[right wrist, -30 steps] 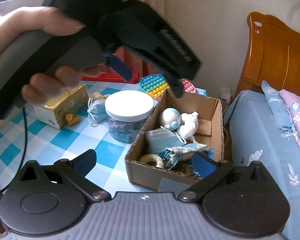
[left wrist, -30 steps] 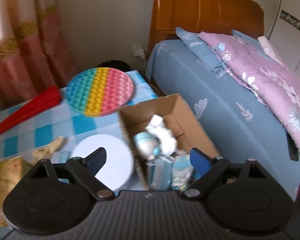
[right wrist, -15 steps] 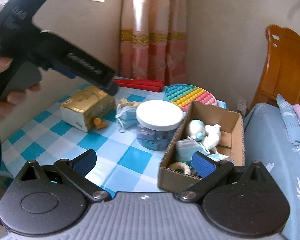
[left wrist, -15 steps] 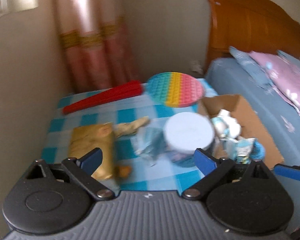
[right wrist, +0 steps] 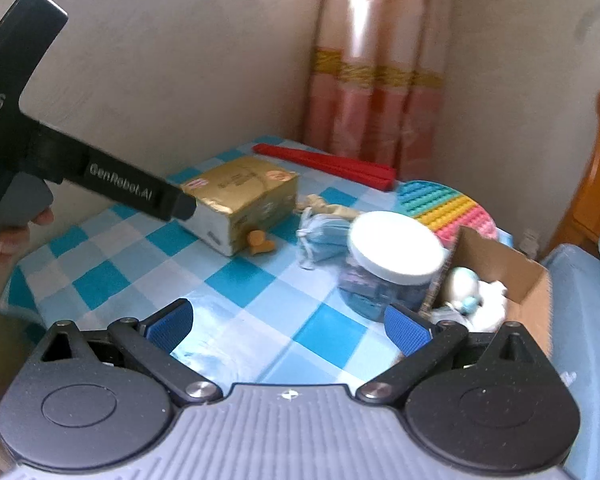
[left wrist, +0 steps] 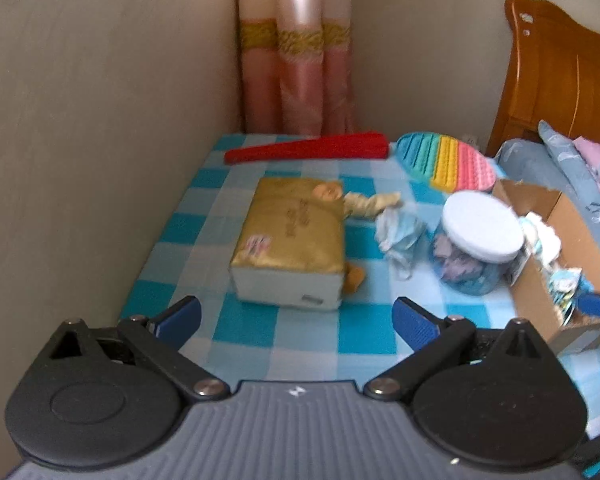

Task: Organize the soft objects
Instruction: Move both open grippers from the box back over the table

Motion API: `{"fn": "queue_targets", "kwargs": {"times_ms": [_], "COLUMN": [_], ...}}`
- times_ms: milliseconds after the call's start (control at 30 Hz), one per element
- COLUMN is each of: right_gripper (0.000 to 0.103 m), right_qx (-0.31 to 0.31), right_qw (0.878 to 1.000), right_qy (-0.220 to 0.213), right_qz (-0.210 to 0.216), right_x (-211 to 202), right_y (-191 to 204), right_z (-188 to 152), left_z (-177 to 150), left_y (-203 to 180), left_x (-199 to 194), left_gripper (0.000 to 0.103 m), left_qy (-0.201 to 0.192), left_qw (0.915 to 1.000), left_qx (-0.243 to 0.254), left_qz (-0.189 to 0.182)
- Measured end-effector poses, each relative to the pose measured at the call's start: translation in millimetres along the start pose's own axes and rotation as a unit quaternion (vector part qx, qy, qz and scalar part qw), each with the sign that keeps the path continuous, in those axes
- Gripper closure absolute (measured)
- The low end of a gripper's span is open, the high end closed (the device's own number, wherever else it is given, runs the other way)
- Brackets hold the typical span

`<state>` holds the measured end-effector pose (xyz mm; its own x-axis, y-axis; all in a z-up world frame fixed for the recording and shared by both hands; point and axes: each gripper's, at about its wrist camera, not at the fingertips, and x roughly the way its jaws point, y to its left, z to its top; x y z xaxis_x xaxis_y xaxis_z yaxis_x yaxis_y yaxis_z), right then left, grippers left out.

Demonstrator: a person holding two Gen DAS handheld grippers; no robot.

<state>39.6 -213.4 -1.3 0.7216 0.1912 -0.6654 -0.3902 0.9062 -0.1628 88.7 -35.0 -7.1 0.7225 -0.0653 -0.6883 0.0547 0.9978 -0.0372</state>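
Note:
A cardboard box [right wrist: 516, 276] holding soft toys and masks stands at the table's right edge, also in the left wrist view [left wrist: 556, 240]. A crumpled blue face mask [left wrist: 400, 232] [right wrist: 320, 236] and a yellow plush figure [left wrist: 364, 204] lie beside a gold tissue pack [left wrist: 292, 240] [right wrist: 244, 196]. My left gripper [left wrist: 296, 316] is open and empty, above the table's near side, facing the tissue pack. My right gripper [right wrist: 288, 324] is open and empty, above the table's front, left of the box.
A clear jar with a white lid [right wrist: 392, 264] stands between the mask and the box. A rainbow pop-it disc [left wrist: 448, 160] and a red folded fan [left wrist: 308, 148] lie at the back. Walls and a curtain [right wrist: 372, 76] bound the table; a bed [left wrist: 572, 152] is right.
Both grippers have pulled back from the box and swung left. The left one, earlier above the box, now faces the tissue pack. Both stay open and empty.

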Motion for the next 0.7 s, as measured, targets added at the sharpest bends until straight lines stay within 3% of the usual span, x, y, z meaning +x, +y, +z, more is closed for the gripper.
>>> {"fn": "queue_targets", "kwargs": {"times_ms": [233,467,700], "right_gripper": [0.0,0.001,0.014], "right_qx": [-0.031,-0.094,-0.134], "right_qw": [0.999,0.993,0.984], "right_qy": [0.02,0.038,0.071], "right_qz": [0.039,0.068,0.092], "right_x": [33.6,67.9,109.9], "right_y": [4.9,10.7,8.1], "right_z": [15.2,35.9,53.3], "left_z": [-14.8,-19.0,-22.0], "left_y": [18.6,38.3,46.2], "left_x": [7.3,22.7,42.2], "left_gripper": [0.002,0.002,0.002], "left_qy": [-0.006,-0.001,0.01], "left_qw": [0.9997,0.9995,0.9992], "left_qx": [0.008,-0.02,-0.032], "left_qz": [0.021,0.022,0.023]}}
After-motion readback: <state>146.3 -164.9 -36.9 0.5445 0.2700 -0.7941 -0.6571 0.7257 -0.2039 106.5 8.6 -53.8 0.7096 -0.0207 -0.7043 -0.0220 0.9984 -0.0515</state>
